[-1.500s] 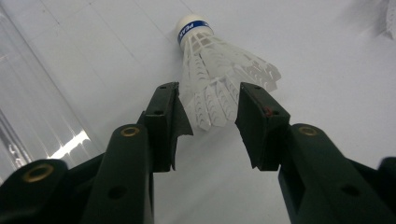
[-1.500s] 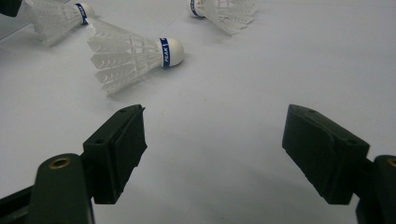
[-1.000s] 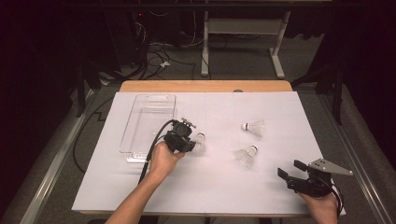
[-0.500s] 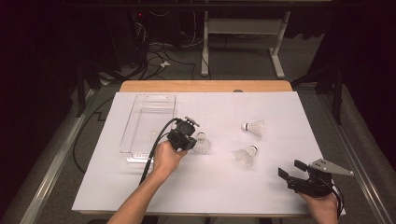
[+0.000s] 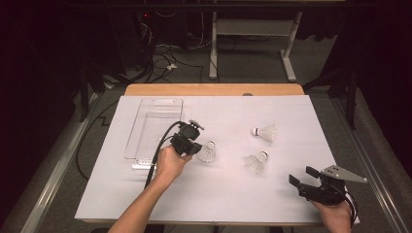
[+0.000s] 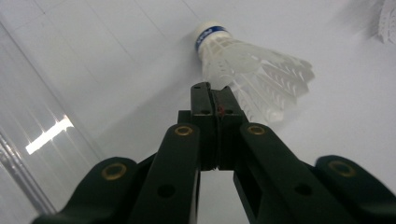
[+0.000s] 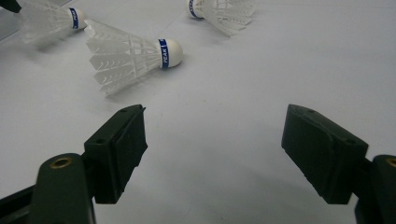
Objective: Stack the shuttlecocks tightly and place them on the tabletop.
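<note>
Three white shuttlecocks with blue bands lie on the white sheet. The left one [image 5: 208, 153] [image 6: 252, 70] rests on its side, and my left gripper [image 5: 200, 149] [image 6: 215, 91] has just been closing. Its jaws now meet, pinching the edge of that shuttlecock's feather skirt. Two more shuttlecocks [image 5: 264, 132] [image 5: 256, 161] lie to the right, apart from both grippers. My right gripper [image 5: 302, 175] [image 7: 215, 121] hovers near the sheet's front right corner, jaws wide apart with nothing between them. It looks at the nearest shuttlecock [image 7: 130, 56].
A clear plastic tray [image 5: 153, 126] stands on the sheet just left of my left hand. The wooden table edge [image 5: 214, 89] runs along the back. Dark floor, cables and a desk frame lie beyond.
The left gripper's jaws have closed onto the shuttlecock's skirt. Both hands have stayed where they were, and the other shuttlecocks have not moved.
</note>
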`<state>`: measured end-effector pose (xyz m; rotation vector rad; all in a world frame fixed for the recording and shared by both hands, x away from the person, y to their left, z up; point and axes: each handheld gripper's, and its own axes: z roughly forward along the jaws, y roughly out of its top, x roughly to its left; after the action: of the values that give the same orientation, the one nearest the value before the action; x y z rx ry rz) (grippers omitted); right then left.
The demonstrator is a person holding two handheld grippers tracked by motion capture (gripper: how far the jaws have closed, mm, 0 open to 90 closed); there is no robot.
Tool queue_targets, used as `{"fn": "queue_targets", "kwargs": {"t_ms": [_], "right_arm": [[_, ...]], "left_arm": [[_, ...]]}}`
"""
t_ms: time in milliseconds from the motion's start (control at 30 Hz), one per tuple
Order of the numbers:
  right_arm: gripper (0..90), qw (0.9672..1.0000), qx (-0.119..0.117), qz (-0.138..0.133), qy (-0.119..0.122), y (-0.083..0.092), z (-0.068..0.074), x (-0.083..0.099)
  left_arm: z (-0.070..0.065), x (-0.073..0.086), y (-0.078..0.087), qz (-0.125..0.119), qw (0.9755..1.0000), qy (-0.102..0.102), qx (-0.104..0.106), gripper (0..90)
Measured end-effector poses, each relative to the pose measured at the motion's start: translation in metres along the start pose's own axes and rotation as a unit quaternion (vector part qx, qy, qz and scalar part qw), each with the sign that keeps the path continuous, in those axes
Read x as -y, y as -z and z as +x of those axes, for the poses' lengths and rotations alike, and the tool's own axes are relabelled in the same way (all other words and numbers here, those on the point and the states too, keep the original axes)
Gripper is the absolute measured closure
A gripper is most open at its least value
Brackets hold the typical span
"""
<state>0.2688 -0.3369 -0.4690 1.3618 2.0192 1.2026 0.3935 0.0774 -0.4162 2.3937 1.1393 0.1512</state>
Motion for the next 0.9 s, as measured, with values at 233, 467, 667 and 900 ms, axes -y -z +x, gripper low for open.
{"fn": "queue_targets", "kwargs": {"t_ms": [233,467,667,900], "right_arm": [[22.4,1.0,0.0,0.0,-0.001,0.0,-0.001,0.0],[22.4,1.0,-0.001,-0.002,-0.001,0.001,-0.001,0.0],[22.4,1.0,-0.001,-0.002,-0.001,0.0,-0.001,0.0],[22.4,1.0,-0.001,-0.002,-0.001,0.001,-0.001,0.0]], "left_arm": [[0.006,-0.003,0.005,0.004,0.9999,0.012,0.003,89.1],[0.008,-0.013,0.014,0.006,0.9999,0.013,-0.002,89.1],[0.016,-0.018,0.017,0.007,0.9997,0.024,-0.004,89.1],[0.027,-0.025,0.018,0.017,0.9991,0.036,-0.013,89.1]]}}
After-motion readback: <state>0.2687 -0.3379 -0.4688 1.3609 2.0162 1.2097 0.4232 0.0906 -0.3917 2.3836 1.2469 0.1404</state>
